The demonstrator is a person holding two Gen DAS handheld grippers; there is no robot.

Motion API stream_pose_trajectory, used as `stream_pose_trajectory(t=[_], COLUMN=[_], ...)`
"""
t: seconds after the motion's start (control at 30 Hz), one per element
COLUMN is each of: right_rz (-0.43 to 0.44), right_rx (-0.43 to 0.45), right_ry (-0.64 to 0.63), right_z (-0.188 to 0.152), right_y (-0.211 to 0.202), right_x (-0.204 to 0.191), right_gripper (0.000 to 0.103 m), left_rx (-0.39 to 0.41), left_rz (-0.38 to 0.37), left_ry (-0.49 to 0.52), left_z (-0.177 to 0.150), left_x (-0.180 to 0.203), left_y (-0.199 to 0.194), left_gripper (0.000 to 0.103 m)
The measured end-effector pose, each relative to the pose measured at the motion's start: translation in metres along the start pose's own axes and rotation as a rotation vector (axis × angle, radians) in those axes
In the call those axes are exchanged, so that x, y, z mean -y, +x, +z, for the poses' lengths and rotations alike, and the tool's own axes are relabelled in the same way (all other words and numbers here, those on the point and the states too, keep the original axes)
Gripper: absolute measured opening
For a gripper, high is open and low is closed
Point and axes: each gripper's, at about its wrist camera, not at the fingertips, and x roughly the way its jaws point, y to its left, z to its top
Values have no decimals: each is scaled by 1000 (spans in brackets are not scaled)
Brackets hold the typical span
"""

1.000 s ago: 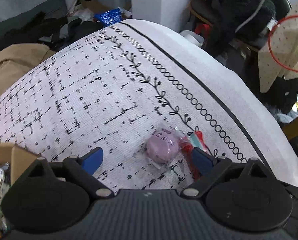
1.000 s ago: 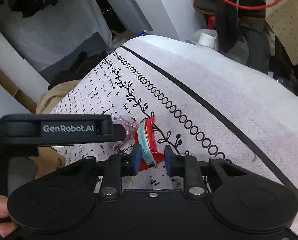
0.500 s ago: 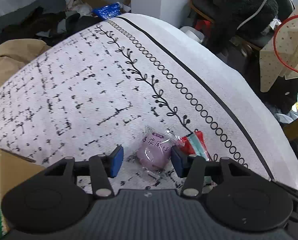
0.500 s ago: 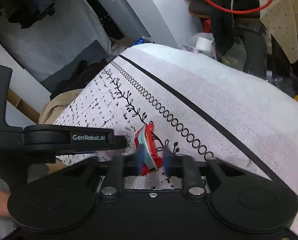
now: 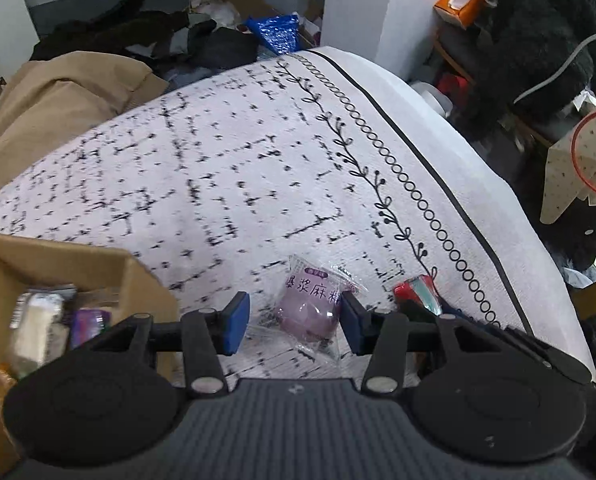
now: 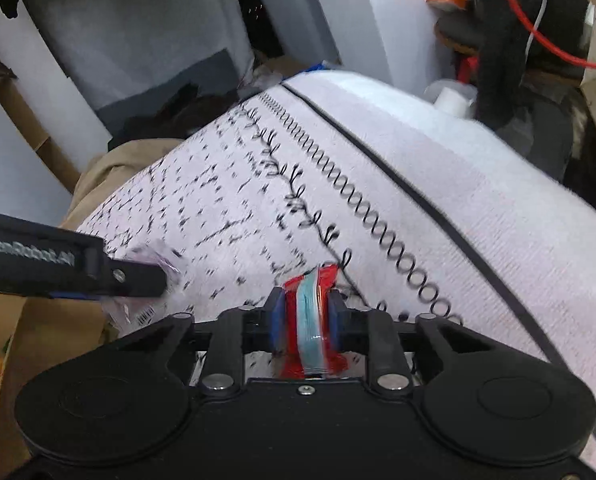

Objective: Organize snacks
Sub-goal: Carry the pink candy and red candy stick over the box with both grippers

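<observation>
Your left gripper [image 5: 289,322] hovers low over the white tabletop [image 5: 225,168] with its black-patterned cloth, blue-padded fingers [image 5: 233,322] parted around a clear-wrapped round purple sweet [image 5: 312,306]; the right-hand pad seems to touch the wrapper, the other stands apart. Centre the purple lump between the pads before squeezing, since the loose film will likely slip. Your right gripper [image 6: 305,318] has its fingers clamped on a crinkly red and pale blue snack packet [image 6: 309,320], held upright. The open brown cardboard box [image 5: 77,264], already holding wrapped snacks, sits just left; carry both there.
</observation>
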Motion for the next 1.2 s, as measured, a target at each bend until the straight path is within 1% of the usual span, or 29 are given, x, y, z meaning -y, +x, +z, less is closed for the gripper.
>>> stream_pose_trajectory(t=[0.17, 0.37, 0.57, 0.77, 0.93, 1.2], right_rz=[8, 41, 83, 127, 170, 227], right_rx=[-3, 19, 57, 102, 132, 165], right_ry=[-2, -21, -42, -39, -45, -65], right_z=[2, 5, 10, 13, 15, 12], right_y=[-9, -31, -52, -74, -88, -106], right_x=[-3, -19, -35, -47, -56, -75], right_gripper=[20, 20, 20, 20, 20, 20], left_rx=[18, 54, 87, 113, 143, 150], left_rz=[8, 26, 53, 83, 90, 109], left_ry=[-39, -66, -84, -124, -167, -209], left_z=[0, -2, -10, -21, -35, -59], left_x=[-12, -25, -41, -60, -76, -95], left_y=[-17, -45, -73, -95, -115, -131], left_gripper=[48, 48, 48, 48, 48, 48])
